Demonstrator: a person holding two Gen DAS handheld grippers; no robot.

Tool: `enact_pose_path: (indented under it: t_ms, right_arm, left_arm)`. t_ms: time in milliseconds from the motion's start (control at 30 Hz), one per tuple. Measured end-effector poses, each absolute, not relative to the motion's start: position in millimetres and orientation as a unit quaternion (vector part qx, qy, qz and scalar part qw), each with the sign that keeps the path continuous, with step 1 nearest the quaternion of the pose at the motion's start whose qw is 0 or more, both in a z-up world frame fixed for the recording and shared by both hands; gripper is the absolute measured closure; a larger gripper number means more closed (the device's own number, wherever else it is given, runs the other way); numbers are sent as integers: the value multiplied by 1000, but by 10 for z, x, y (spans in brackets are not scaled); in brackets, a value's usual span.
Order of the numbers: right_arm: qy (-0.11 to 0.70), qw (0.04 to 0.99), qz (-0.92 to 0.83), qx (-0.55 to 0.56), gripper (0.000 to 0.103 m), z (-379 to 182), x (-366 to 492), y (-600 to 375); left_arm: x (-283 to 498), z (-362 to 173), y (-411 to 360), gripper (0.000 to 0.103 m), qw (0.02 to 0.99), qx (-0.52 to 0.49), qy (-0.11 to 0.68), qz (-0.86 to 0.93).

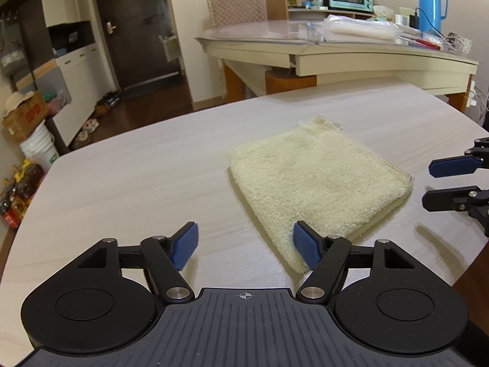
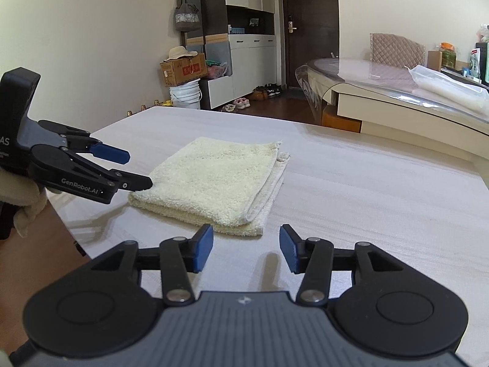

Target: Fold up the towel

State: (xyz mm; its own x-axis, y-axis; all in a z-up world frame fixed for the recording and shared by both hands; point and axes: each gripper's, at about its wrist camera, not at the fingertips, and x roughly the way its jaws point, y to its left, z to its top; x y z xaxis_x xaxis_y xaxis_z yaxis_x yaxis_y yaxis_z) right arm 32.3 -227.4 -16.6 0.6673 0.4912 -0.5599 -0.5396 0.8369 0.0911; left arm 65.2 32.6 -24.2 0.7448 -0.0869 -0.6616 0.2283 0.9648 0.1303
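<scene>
Towel lies folded on the counter; left tool and right tool, both spread, could snag and undo its layers.

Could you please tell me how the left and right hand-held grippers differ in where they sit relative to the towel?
The left hand-held gripper sits at one corner of the folded towel, one finger overlapping it; the right hand-held gripper sits just off an adjacent corner, apart from the cloth. Both are open, empty and low over the table.
</scene>
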Motion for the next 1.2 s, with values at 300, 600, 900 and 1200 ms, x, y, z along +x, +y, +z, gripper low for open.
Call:
enact_pose_path:
  t_ms: [300,600,900,1200]
  right_arm:
    - [298,909,289,-39,37,-174,379,-2219]
    - [283,910,295,-66,45,-32,605,-2177]
    - [251,879,370,-164,57,-3,544,-1849]
    - [222,835,379,-331,64,-125,299,-1707]
  left_arm:
    - [659,-252,427,10,932,80,343,-83]
    - [463,-189,463,10,933,81,326,-130]
    - [426,-212,332,14,919,156,314,-181]
    - [477,-270,235,43,904,190,315,-219]
